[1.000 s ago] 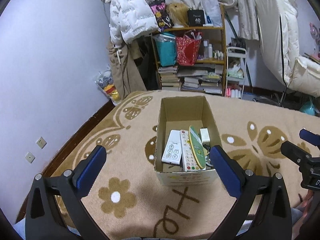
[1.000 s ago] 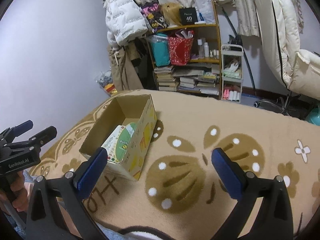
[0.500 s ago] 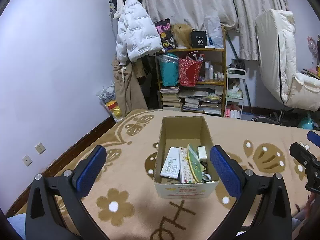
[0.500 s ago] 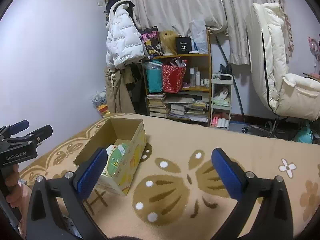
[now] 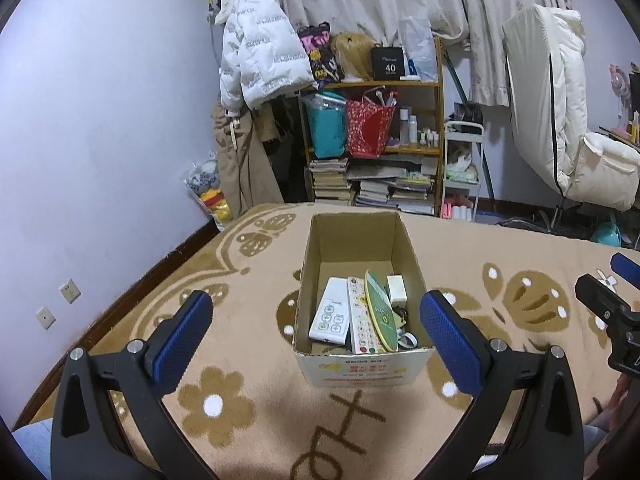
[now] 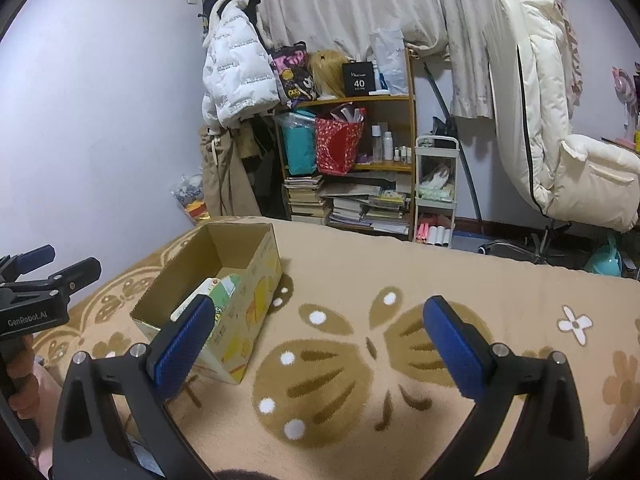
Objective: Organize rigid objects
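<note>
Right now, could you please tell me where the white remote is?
In the left wrist view, the white remote lies inside the cardboard box, on its left side, right beside the longer remote with coloured buttons.

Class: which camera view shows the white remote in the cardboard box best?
The left wrist view: it looks down into the cardboard box, showing the white remote with its buttons. In the right wrist view a finger pad hides most of it.

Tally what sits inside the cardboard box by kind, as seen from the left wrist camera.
Contents of the cardboard box:
White remote controls: 2, the wide remote and the narrow remote
Green oval card, on edge: 1
Small white block: 1
Dark tangled bits in the near right corner: cannot count
Total clearly countable: 4
</note>
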Demonstrator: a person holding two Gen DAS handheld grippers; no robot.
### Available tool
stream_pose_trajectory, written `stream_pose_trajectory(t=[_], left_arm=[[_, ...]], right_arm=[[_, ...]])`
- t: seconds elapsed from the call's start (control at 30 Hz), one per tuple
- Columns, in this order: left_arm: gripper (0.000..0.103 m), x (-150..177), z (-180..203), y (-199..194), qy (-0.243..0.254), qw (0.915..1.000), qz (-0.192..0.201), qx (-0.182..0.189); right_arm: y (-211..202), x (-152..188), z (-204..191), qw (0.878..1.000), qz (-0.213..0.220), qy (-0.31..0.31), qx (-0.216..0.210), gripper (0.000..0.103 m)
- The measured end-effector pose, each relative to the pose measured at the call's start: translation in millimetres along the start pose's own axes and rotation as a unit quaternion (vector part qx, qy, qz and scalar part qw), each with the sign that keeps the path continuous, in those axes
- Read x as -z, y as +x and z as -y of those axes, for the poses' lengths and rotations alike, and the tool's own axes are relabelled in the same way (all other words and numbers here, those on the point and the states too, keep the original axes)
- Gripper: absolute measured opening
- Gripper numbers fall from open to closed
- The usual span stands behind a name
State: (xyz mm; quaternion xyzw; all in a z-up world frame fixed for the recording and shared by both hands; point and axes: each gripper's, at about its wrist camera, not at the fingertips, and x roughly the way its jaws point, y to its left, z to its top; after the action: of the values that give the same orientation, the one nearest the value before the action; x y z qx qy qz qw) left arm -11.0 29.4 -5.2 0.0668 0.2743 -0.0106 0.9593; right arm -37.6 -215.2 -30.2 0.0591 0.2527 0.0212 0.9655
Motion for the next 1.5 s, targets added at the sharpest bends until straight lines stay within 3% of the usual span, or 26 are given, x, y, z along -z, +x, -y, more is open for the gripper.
stream_pose_trajectory(t=[1.5], left_arm=[[0.103, 9.3, -0.6, 9.4, 0.01, 0.9998, -0.018, -0.004]], right_arm=[[-2.2, 4.3, 2.3, 1.0, 0.001, -0.012, 0.006, 0.103]])
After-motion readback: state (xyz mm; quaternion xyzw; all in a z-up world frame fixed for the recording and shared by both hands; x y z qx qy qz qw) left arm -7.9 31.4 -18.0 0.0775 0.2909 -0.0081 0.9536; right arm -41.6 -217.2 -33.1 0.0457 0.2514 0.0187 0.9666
